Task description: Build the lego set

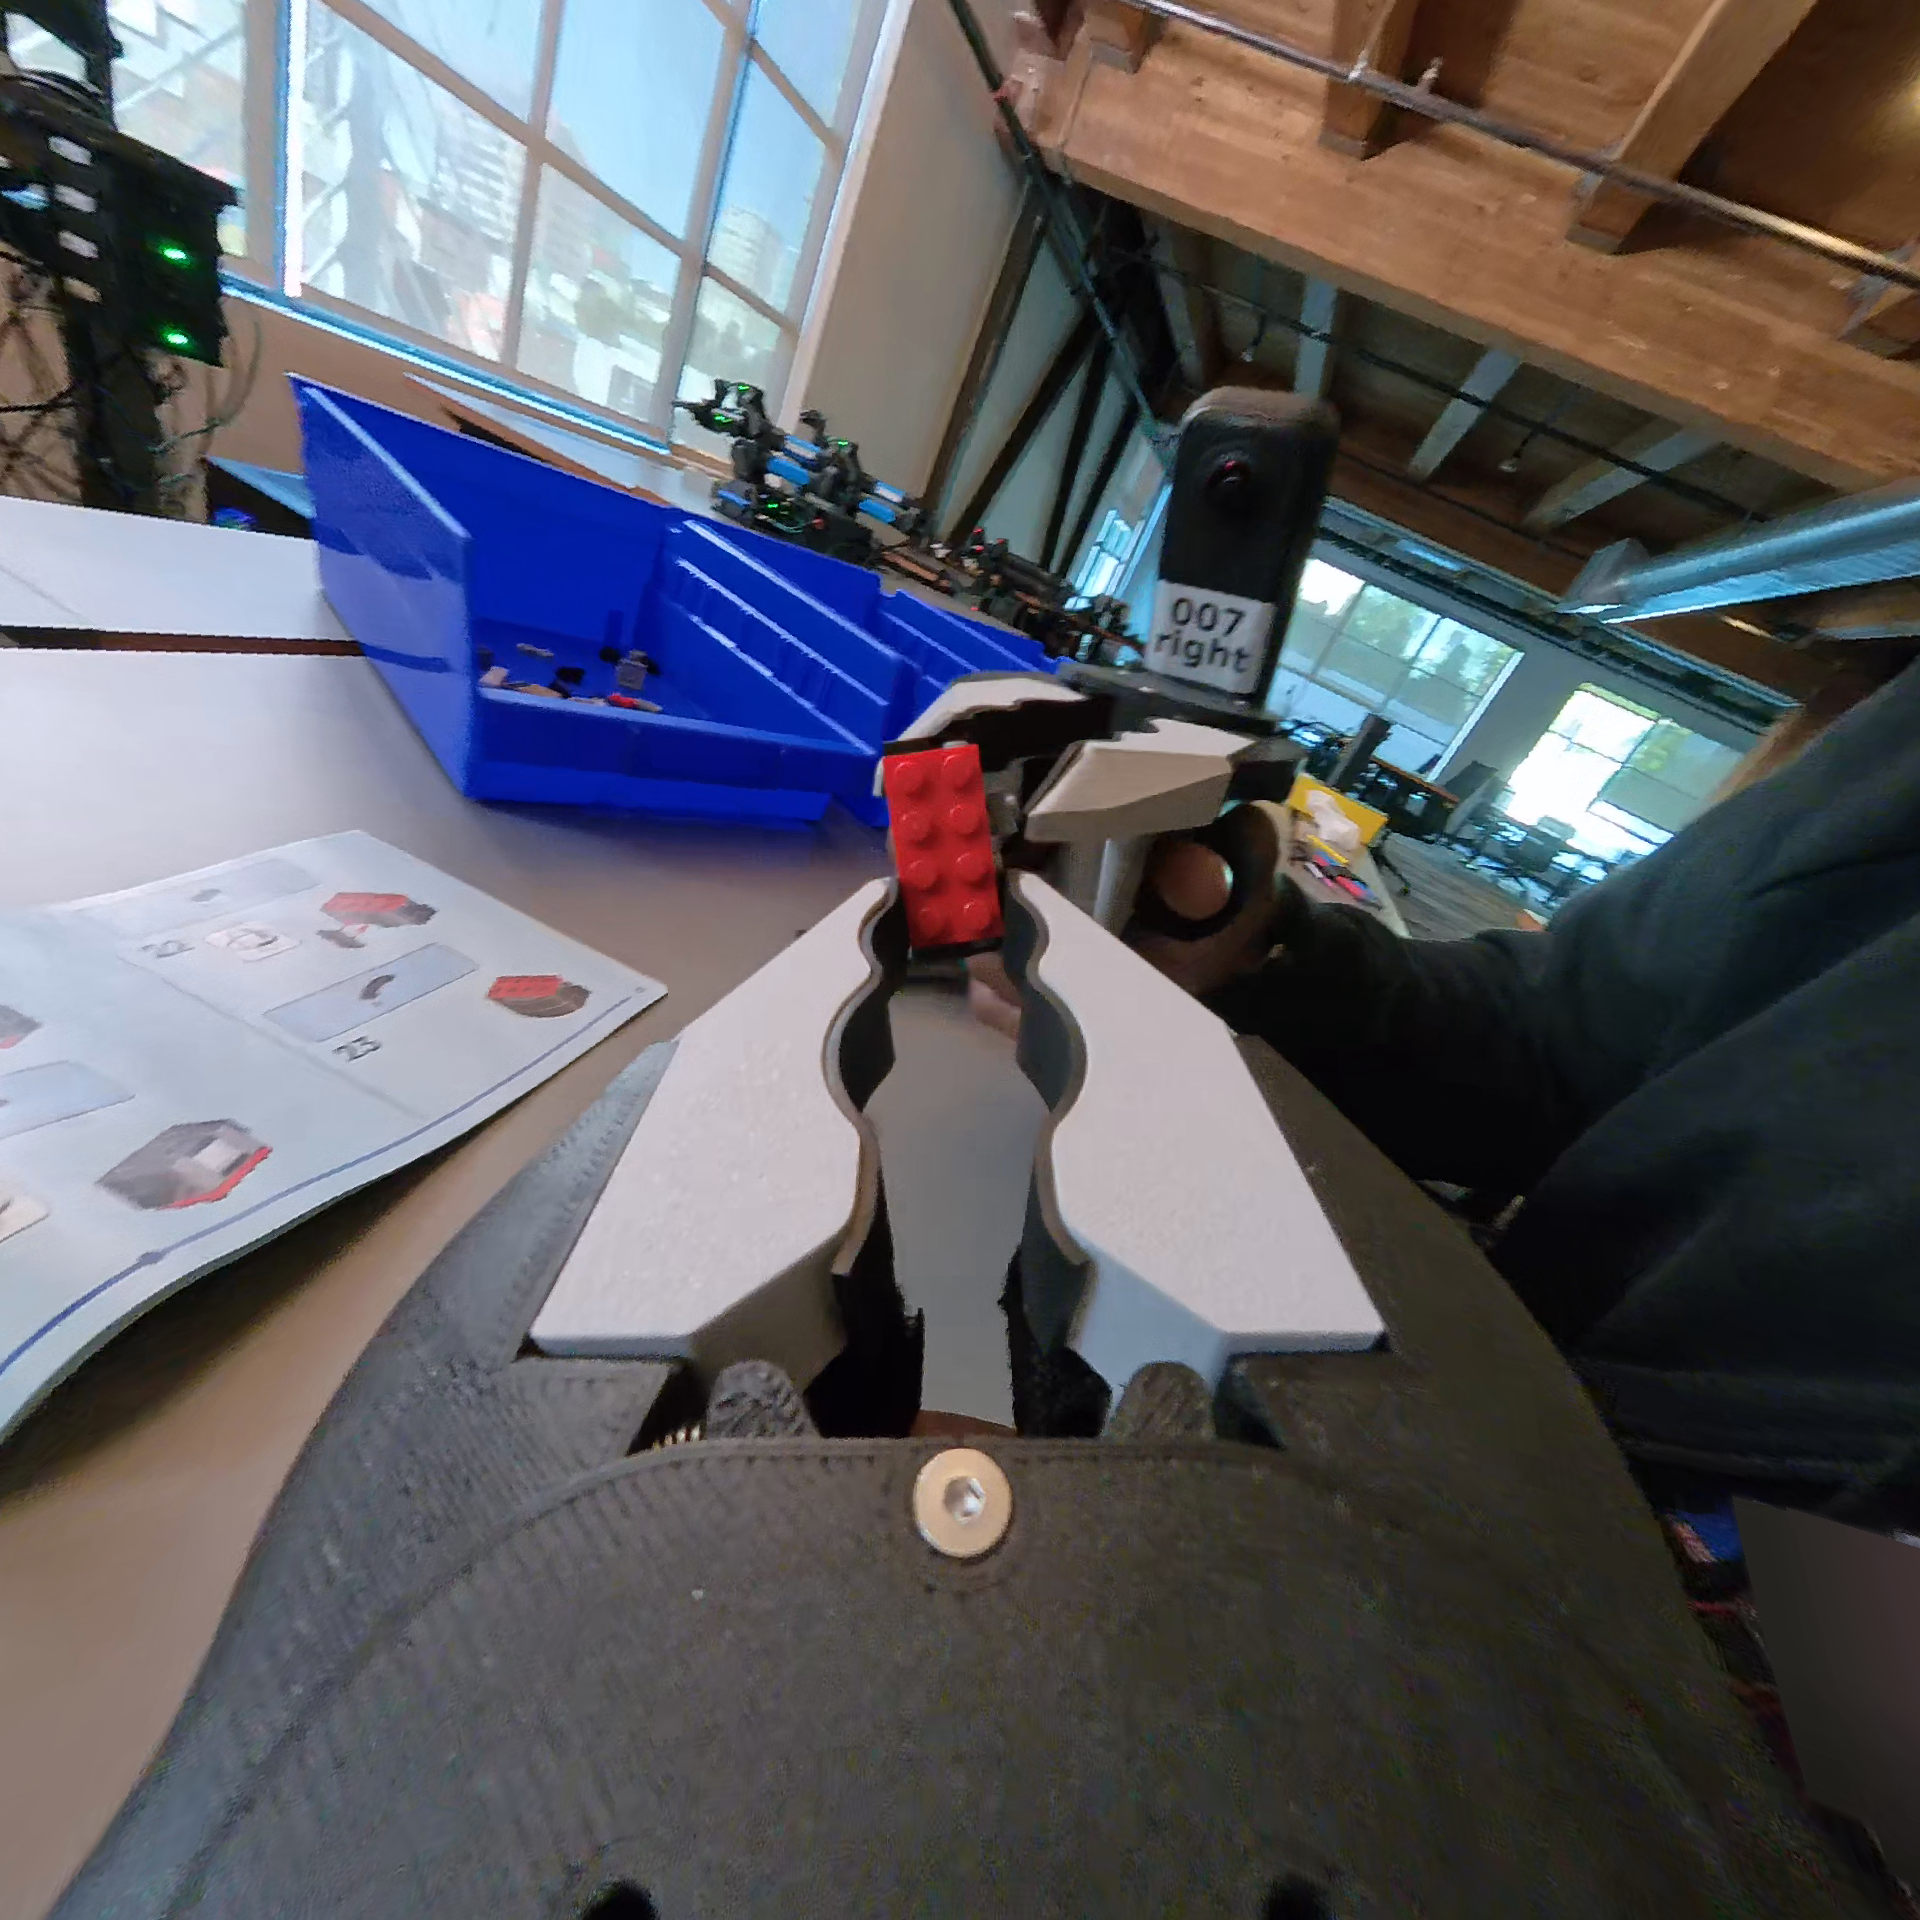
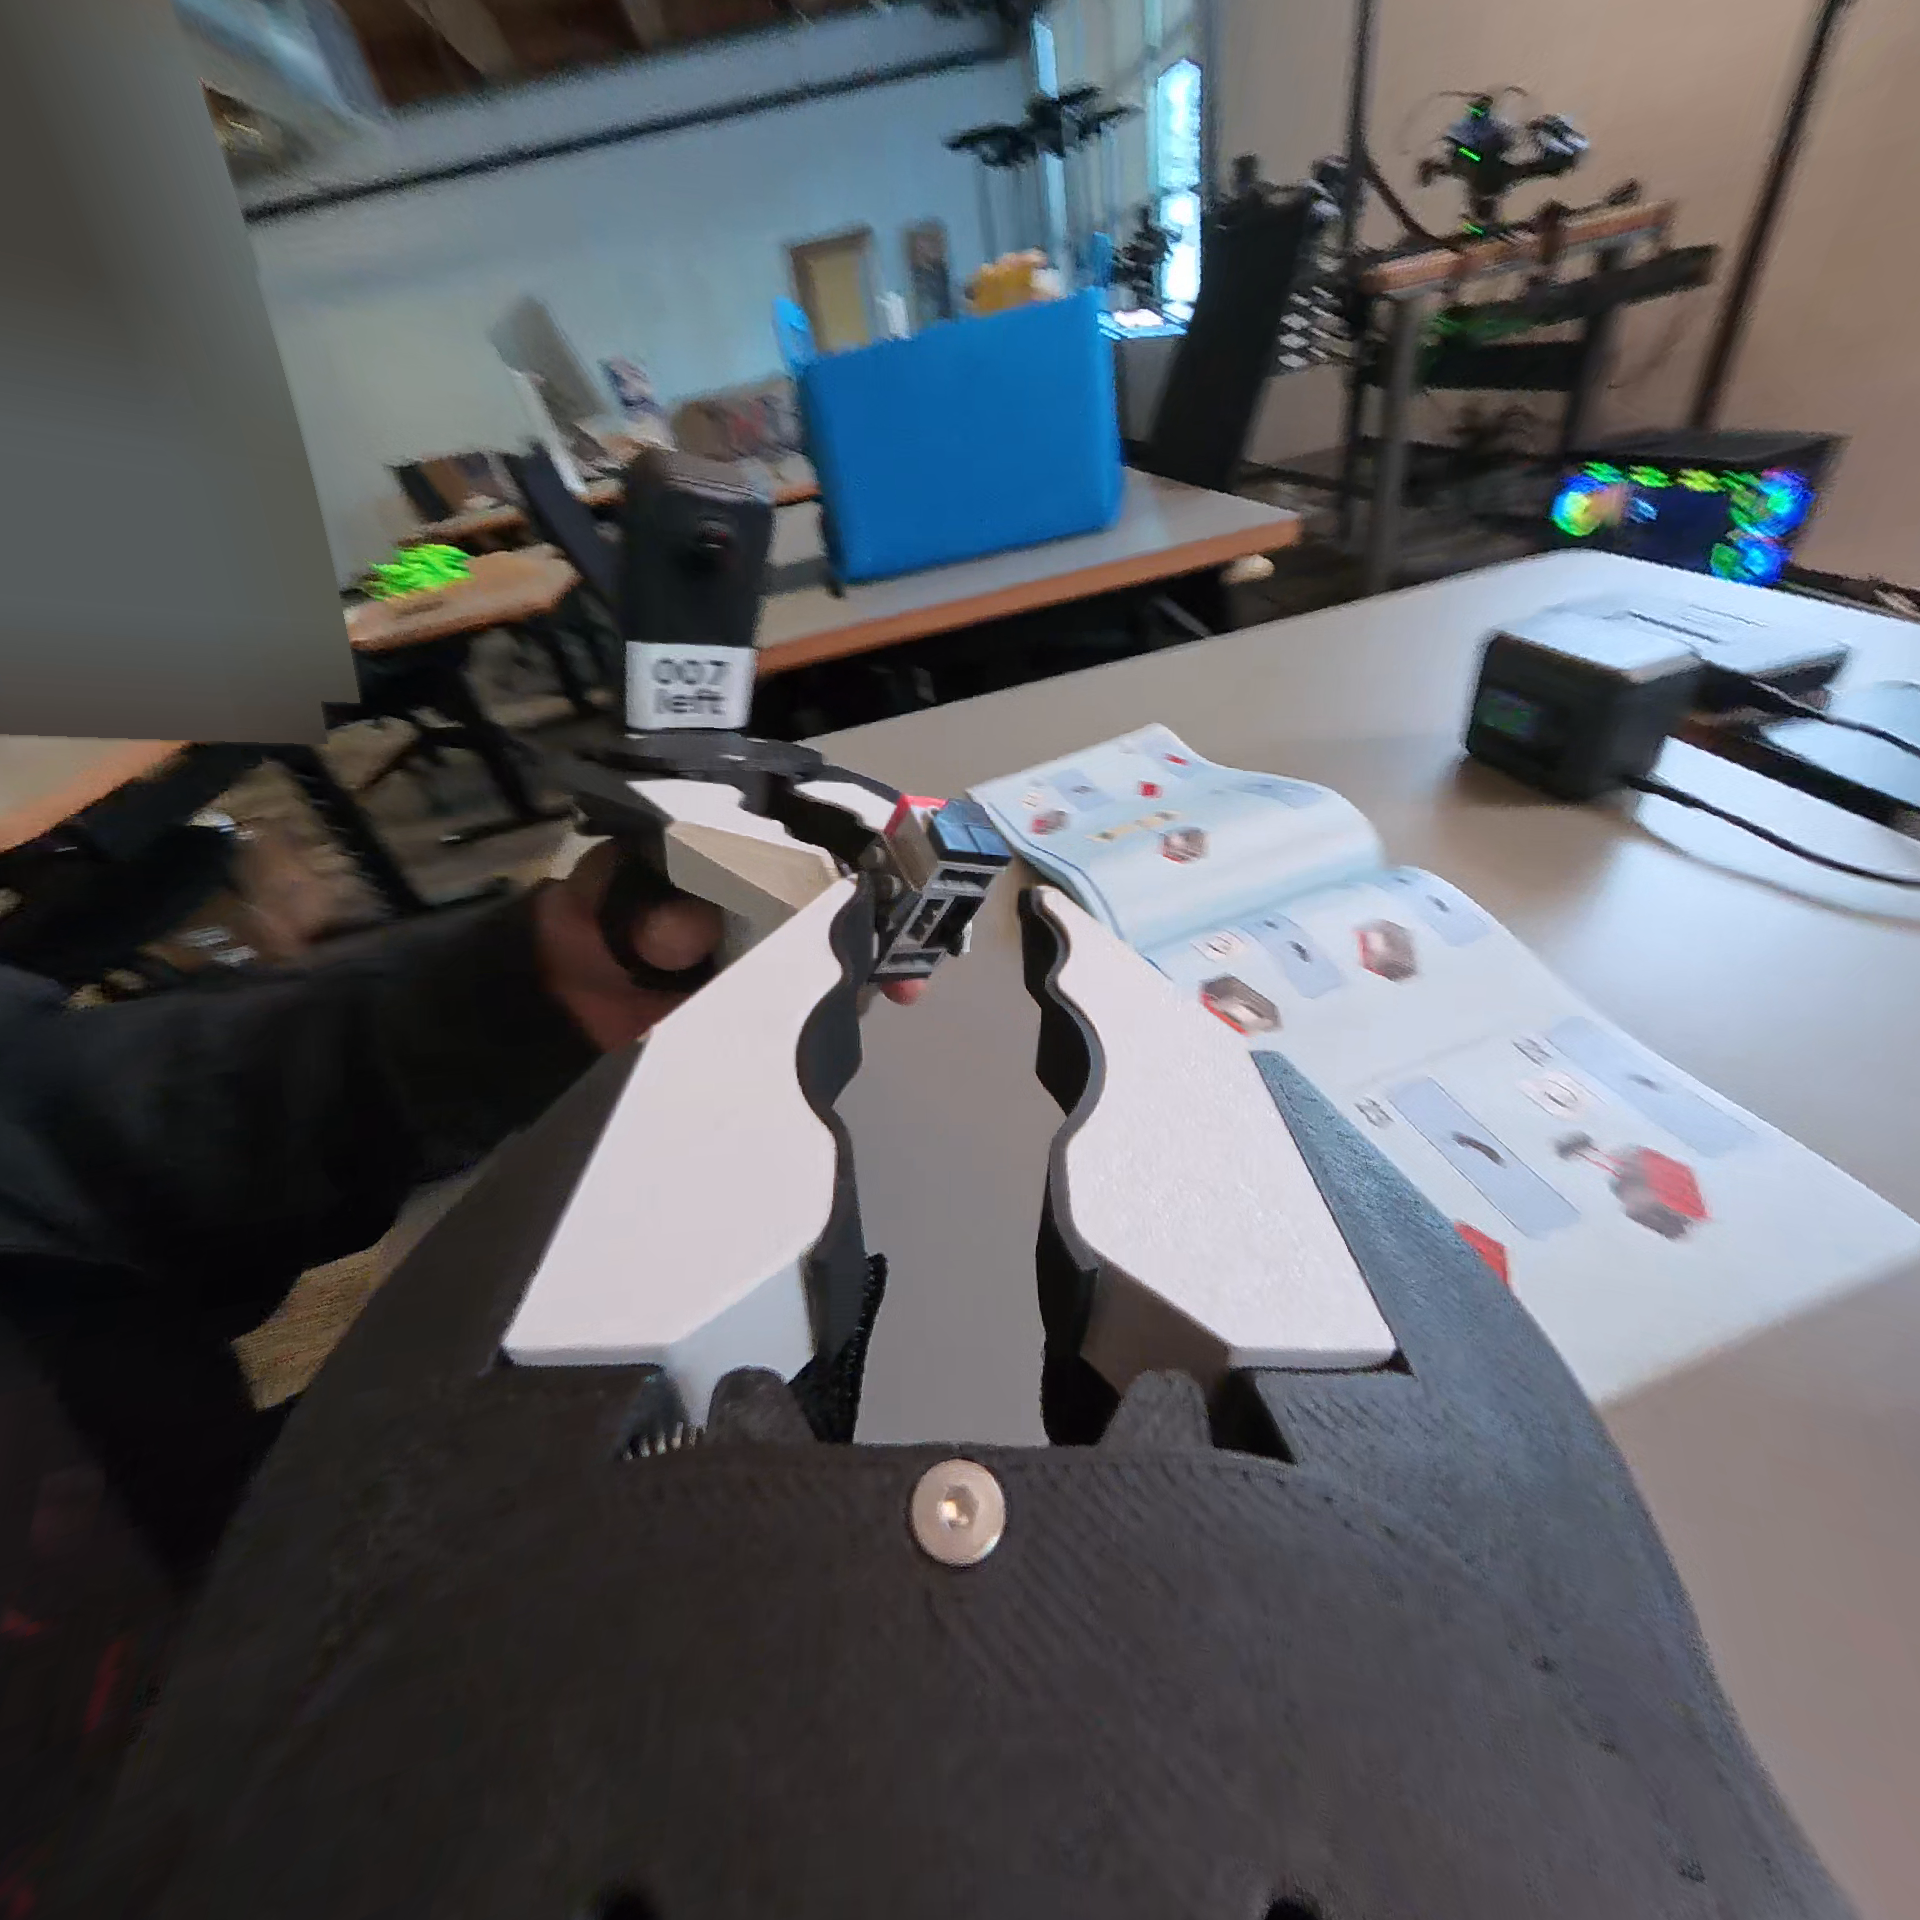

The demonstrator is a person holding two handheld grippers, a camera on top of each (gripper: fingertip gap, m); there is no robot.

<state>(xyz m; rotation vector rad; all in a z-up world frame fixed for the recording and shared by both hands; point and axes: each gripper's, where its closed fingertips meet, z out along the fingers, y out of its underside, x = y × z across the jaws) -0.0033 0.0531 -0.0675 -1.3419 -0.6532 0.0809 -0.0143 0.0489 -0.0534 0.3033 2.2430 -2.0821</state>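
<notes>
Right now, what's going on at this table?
A person is building a small lego model in mid-air, using a handheld gripper in each hand. The left gripper pinches its red-brick end at the fingers' tips. The right gripper meets the dark end with fingers apart, not clearly clamped. An instruction booklet lies open on the table, and a blue bin holds loose pieces.

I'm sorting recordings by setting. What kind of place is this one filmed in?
Probably a robotics lab or workshop in a loft-style building: rows of robot arms by the big windows, an equipment rack with green lights, and exposed timber beams.
</notes>
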